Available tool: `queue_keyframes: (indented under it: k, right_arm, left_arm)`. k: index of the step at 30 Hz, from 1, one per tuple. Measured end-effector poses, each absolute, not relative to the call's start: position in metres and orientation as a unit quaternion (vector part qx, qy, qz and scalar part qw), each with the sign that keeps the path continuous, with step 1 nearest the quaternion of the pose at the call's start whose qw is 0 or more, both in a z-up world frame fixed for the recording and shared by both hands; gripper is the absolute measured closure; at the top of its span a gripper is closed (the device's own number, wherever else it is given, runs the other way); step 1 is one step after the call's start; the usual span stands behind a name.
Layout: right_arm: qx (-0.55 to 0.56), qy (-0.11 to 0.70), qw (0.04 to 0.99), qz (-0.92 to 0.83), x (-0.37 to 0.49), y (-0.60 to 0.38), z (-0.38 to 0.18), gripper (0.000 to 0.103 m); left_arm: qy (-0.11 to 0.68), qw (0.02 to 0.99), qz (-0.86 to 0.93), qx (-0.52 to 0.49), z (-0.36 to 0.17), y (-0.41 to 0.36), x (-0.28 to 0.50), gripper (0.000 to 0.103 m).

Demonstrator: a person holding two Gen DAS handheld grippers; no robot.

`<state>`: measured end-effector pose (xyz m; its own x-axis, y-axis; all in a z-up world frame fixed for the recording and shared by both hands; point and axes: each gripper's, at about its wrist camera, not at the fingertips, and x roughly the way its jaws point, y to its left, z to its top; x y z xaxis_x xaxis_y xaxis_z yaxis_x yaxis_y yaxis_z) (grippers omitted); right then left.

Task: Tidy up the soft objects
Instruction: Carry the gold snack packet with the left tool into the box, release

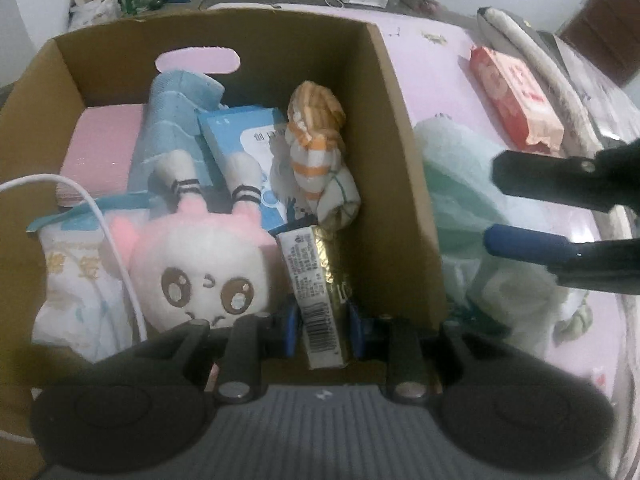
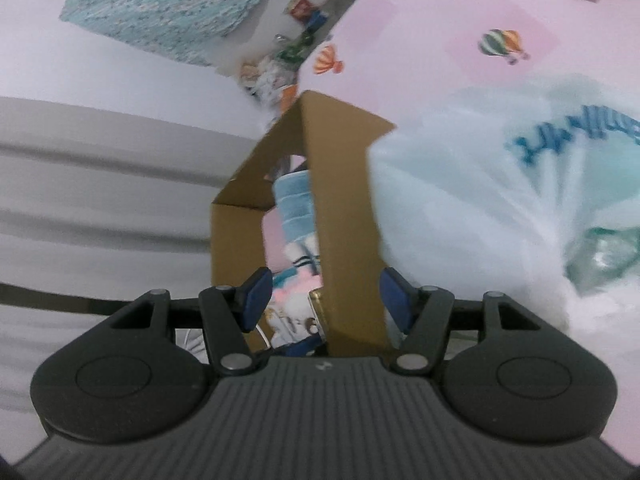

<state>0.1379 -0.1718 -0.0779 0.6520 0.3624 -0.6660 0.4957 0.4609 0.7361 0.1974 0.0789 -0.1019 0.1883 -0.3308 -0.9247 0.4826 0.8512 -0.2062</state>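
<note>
The left wrist view looks down into an open cardboard box on a pink mat. Inside lie a white-and-pink plush toy, a blue towel, a blue tissue pack, an orange-striped cloth bundle and a white pack. My left gripper is shut on a gold-and-white packet with a barcode, held just inside the box's near right corner. My right gripper is open and holds nothing. It is outside the box's right wall, over a pale green plastic bag.
A white cable hangs across the box's left side. A red packet and a long grey-white plush lie on the pink mat at the far right. Clutter lines the floor by the wall behind the box.
</note>
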Motion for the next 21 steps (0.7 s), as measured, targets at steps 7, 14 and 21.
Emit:
queue_keyframes:
  k: [7, 14, 21]
  right_arm:
    - [0.527, 0.411, 0.742, -0.058, 0.125, -0.169, -0.091, 0.043]
    - [0.536, 0.383, 0.752, -0.027, 0.115, -0.183, -0.075, 0.038]
    - [0.537, 0.349, 0.768, -0.004, 0.085, -0.211, -0.046, 0.033]
  left_arm:
    - [0.586, 0.771, -0.249, 0.026, -0.1, 0.087, 0.206, 0.051]
    - [0.544, 0.813, -0.205, 0.04, -0.065, 0.081, 0.187, 0.039]
    - [0.495, 0.849, -0.185, 0.02, -0.012, 0.064, 0.156, 0.033]
